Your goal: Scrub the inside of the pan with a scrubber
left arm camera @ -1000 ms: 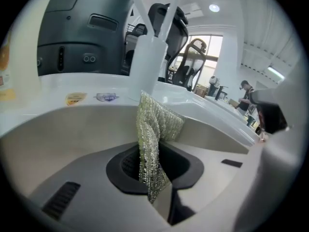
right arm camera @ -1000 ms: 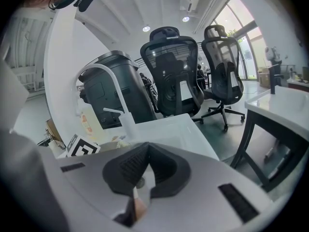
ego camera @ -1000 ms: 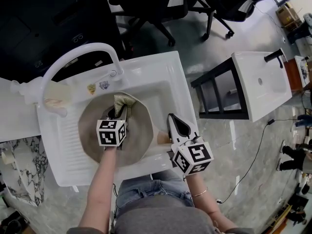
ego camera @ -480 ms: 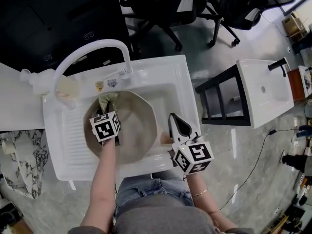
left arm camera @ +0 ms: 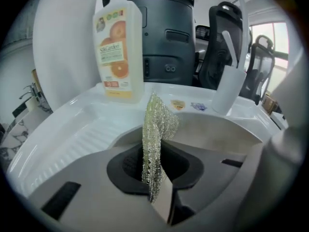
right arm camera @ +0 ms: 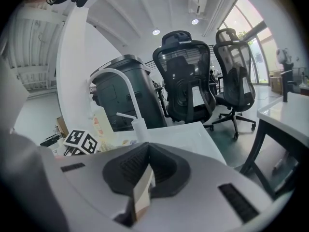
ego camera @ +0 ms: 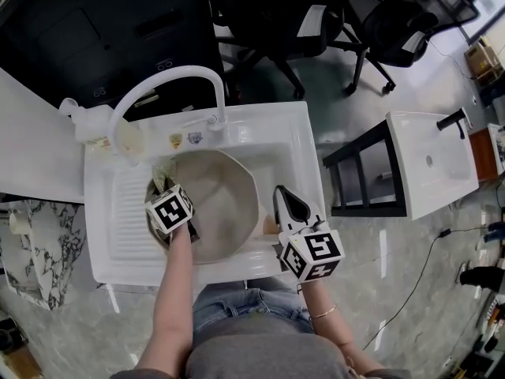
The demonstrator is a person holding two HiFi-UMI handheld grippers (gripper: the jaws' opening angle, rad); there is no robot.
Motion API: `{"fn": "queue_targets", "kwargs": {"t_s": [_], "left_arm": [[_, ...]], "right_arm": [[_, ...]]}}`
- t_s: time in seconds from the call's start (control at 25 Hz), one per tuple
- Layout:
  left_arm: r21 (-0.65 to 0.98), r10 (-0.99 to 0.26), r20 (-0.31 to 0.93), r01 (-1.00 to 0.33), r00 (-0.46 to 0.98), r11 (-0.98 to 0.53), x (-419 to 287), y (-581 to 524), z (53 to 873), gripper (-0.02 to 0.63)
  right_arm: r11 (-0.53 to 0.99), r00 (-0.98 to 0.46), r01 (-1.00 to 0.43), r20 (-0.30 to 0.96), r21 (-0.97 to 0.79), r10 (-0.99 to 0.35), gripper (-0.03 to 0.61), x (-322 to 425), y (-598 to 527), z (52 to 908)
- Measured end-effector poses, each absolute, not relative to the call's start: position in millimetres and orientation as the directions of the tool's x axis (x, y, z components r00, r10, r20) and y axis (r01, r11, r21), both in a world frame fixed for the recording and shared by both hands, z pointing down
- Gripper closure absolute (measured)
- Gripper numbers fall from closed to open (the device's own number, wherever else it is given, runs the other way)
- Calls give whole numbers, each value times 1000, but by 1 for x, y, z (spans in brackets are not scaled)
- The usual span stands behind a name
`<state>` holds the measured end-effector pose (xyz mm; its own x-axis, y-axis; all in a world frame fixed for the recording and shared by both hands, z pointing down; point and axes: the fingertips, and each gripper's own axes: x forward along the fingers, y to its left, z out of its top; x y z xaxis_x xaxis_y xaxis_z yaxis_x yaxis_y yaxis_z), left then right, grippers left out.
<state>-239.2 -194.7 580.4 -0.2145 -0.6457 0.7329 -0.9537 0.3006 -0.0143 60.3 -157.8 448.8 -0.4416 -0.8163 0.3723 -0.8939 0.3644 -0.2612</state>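
The white sink [ego camera: 126, 212] fills the middle of the head view, and the pan [ego camera: 225, 204], a wide, shallow beige vessel, lies in its basin at centre frame. Its rim nearly touches the basin walls. A short brownish stub at its right edge, probably the handle, sits just beside the right gripper [ego camera: 286, 202]. That gripper rests over the sink's right rim with its jaws pressed together on nothing I can see. The pan looks stiff and fairly heavy, and likely slick if wet, so that stub seems the sensible place to steady it. An orange-labelled soap bottle [left arm camera: 118, 47] stands on the rear ledge, upper left in the left gripper view. The left gripper [left arm camera: 155, 173] is at the pan's left inner side, clamped on the scrubber [left arm camera: 157, 124]. The scrubber is a pale metallic mesh, soft, light and floppy. It is pinched by one edge so that most of it stands free beyond the jaws to rub the surface.
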Motion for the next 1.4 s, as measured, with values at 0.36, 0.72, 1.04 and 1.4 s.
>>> {"fn": "queue_targets", "kwargs": {"t_s": [0.36,0.72,1.04,1.4], "left_arm": [[76,-750,659,-986,-62,148,-230,-168,515,546],[-474,-690,714,-646,116,-599,-188,-210,513,546],[-737,-764,642,222,-62,-638,-170,-200,563,546],[-335,-393,876,234,-279,-913,-197,-125,608,549]], "right_arm": [[420,-493,-868,363,-264,-791,568,41,-148,445],[388,-456,-889,383,-244,-803,568,42,-132,447],[334,-405,-912,400,-239,-822,568,54,-115,450],[324,-397,-916,402,-237,-825,568,53,-100,448]]}}
